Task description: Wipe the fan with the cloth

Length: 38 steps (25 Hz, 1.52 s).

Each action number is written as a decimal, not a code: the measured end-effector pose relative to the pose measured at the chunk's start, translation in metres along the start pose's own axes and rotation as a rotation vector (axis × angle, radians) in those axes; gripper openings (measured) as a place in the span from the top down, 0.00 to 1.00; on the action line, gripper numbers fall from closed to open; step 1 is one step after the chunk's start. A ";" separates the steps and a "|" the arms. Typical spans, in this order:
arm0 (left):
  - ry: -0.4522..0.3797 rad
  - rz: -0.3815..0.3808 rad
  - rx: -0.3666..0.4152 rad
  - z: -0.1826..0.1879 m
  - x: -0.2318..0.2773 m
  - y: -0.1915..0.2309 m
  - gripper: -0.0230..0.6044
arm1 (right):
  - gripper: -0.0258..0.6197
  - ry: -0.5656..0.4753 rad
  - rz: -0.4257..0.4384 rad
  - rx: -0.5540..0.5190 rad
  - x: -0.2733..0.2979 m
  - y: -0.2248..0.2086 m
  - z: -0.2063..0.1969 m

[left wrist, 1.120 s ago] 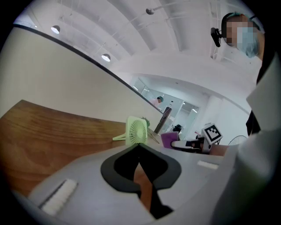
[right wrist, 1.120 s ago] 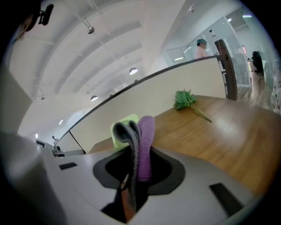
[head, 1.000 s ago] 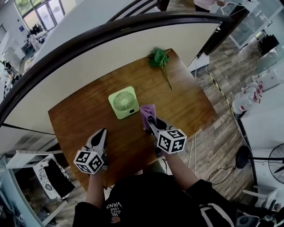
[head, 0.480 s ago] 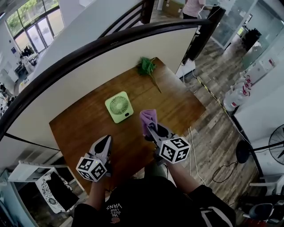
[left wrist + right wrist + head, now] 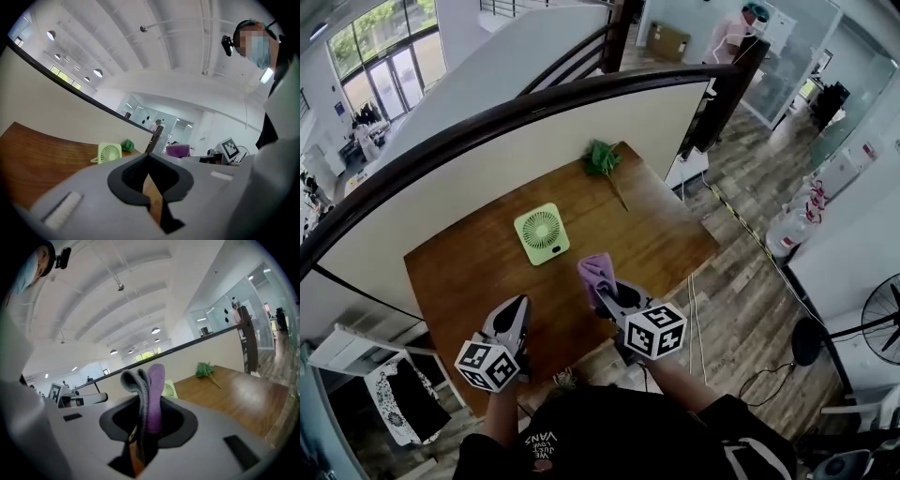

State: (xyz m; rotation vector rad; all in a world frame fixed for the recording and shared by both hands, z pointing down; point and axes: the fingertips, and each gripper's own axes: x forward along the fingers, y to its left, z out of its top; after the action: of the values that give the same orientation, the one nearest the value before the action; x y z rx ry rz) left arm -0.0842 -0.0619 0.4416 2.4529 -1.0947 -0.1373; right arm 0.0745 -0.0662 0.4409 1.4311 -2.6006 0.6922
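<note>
Fan (image 5: 541,233): lies up-left of your right gripper (image 5: 607,292), which is clamped on the cloth (image 5: 594,270); your left gripper (image 5: 515,307), closed and empty, sits below.

The fan (image 5: 541,233) sits on the desk (image 5: 469,272) near its middle, with a leafy sprig (image 5: 602,159) well apart from it at the far right corner, close to the partition (image 5: 487,159) that runs behind the desk. Nearer the person, the right gripper (image 5: 605,296) hangs over the desk's near right part with the cloth (image 5: 595,272) clamped between its jaws, before and right of the fan. The left gripper (image 5: 516,305) is over the near left edge, apart from everything.
</note>
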 end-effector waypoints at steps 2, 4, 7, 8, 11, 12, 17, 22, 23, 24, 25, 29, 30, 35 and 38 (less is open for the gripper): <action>-0.010 0.017 0.011 -0.001 -0.004 -0.012 0.94 | 0.80 -0.003 0.015 -0.014 -0.011 0.000 0.004; -0.027 0.039 0.017 -0.001 -0.008 -0.024 0.95 | 0.80 -0.006 0.028 -0.021 -0.023 -0.001 0.006; -0.060 0.063 0.018 -0.002 -0.015 -0.042 0.94 | 0.80 -0.004 0.042 -0.018 -0.042 -0.002 0.004; -0.064 0.070 0.024 -0.004 -0.018 -0.048 0.95 | 0.80 -0.004 0.048 -0.015 -0.048 -0.002 0.002; -0.072 0.089 0.048 -0.011 -0.026 -0.066 0.95 | 0.80 -0.002 0.064 -0.016 -0.066 -0.001 -0.006; -0.075 0.094 0.052 -0.013 -0.028 -0.072 0.94 | 0.80 -0.001 0.068 -0.016 -0.071 -0.001 -0.009; -0.076 0.114 0.055 -0.030 -0.044 -0.098 0.95 | 0.80 0.005 0.089 -0.013 -0.096 0.003 -0.022; -0.077 0.144 0.060 -0.047 -0.060 -0.119 0.95 | 0.80 0.016 0.115 -0.015 -0.117 0.009 -0.035; -0.079 0.150 0.060 -0.049 -0.062 -0.123 0.94 | 0.80 0.019 0.119 -0.017 -0.121 0.009 -0.037; -0.080 0.155 0.060 -0.052 -0.064 -0.127 0.95 | 0.80 0.022 0.123 -0.018 -0.125 0.010 -0.039; -0.081 0.158 0.059 -0.055 -0.066 -0.131 0.94 | 0.80 0.025 0.126 -0.018 -0.128 0.010 -0.041; -0.079 0.174 0.052 -0.069 -0.074 -0.140 0.95 | 0.80 0.039 0.140 -0.021 -0.138 0.011 -0.052; -0.079 0.179 0.052 -0.072 -0.076 -0.142 0.94 | 0.80 0.044 0.147 -0.024 -0.140 0.012 -0.054; -0.072 0.202 0.053 -0.083 -0.083 -0.153 0.95 | 0.80 0.056 0.168 -0.053 -0.151 0.017 -0.061; -0.071 0.213 0.053 -0.086 -0.087 -0.157 0.94 | 0.80 0.059 0.173 -0.056 -0.155 0.018 -0.062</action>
State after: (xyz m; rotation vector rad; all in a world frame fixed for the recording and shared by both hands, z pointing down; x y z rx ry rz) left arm -0.0132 0.1236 0.4424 2.3740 -1.3992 -0.1312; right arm 0.1376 0.0897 0.4451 1.1624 -2.6976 0.6636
